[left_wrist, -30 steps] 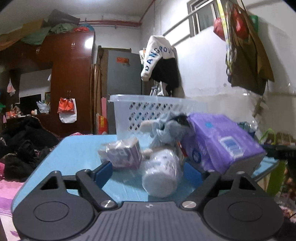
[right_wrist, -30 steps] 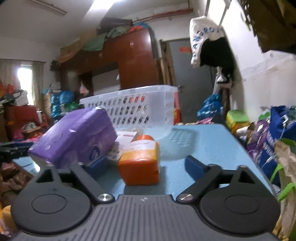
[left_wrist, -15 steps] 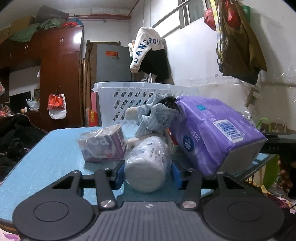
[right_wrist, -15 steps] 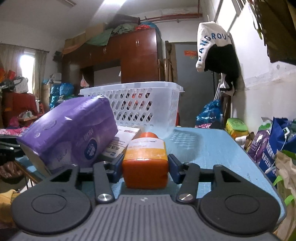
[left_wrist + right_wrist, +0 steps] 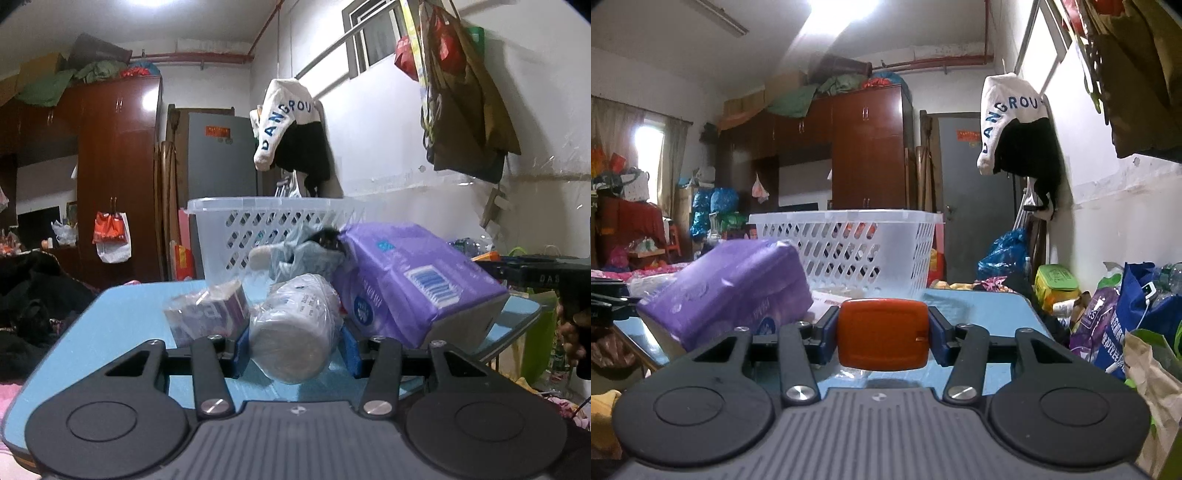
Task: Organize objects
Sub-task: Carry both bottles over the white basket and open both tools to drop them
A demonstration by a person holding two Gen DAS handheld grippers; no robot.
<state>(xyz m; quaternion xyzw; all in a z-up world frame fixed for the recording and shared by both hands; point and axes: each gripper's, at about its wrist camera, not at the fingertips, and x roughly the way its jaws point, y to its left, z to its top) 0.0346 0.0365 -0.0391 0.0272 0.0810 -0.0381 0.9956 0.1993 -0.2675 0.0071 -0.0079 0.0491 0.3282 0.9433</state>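
Observation:
My left gripper (image 5: 293, 349) is shut on a white roll wrapped in clear plastic (image 5: 295, 332), held just above the blue table (image 5: 110, 317). My right gripper (image 5: 882, 334) is shut on an orange bottle (image 5: 882, 338), lifted off the table (image 5: 990, 310). A white perforated basket stands at the table's far end in both views (image 5: 258, 225) (image 5: 849, 243). A purple tissue pack (image 5: 413, 288) (image 5: 735, 288) lies tilted between the two grippers. A small wrapped purple box (image 5: 207, 315) and a grey cloth bundle (image 5: 299, 254) lie in front of the basket.
A flat white carton (image 5: 831, 297) lies behind the purple pack. Bags and clutter (image 5: 1126, 314) crowd the floor right of the table. A wardrobe (image 5: 114, 177) and a grey door (image 5: 221, 158) stand behind. Clothes (image 5: 291, 136) hang on the wall.
Both grippers closed from open onto their objects, the left on the wrapped roll and the right on the orange bottle. Both objects have since been lifted slightly off the table.

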